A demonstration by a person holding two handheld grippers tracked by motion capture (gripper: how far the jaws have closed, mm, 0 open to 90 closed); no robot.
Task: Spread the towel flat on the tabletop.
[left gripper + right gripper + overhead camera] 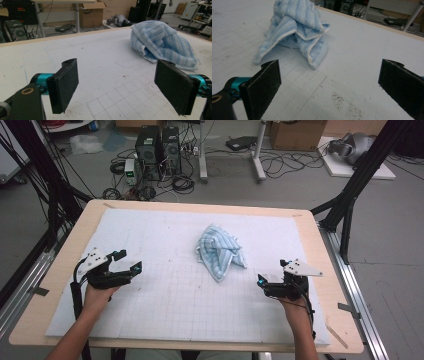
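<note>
No legible text or labels.

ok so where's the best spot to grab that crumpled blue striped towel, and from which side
Probably the loose corner of the towel that trails flat onto the mat toward the person. Its white-edged hem lies clear of the bunched heap, so one layer can be pinched. The right gripper, open and facing that corner, could come in low from the near right side.

High view overhead, gripper views low, near towel (220,251)
</note>
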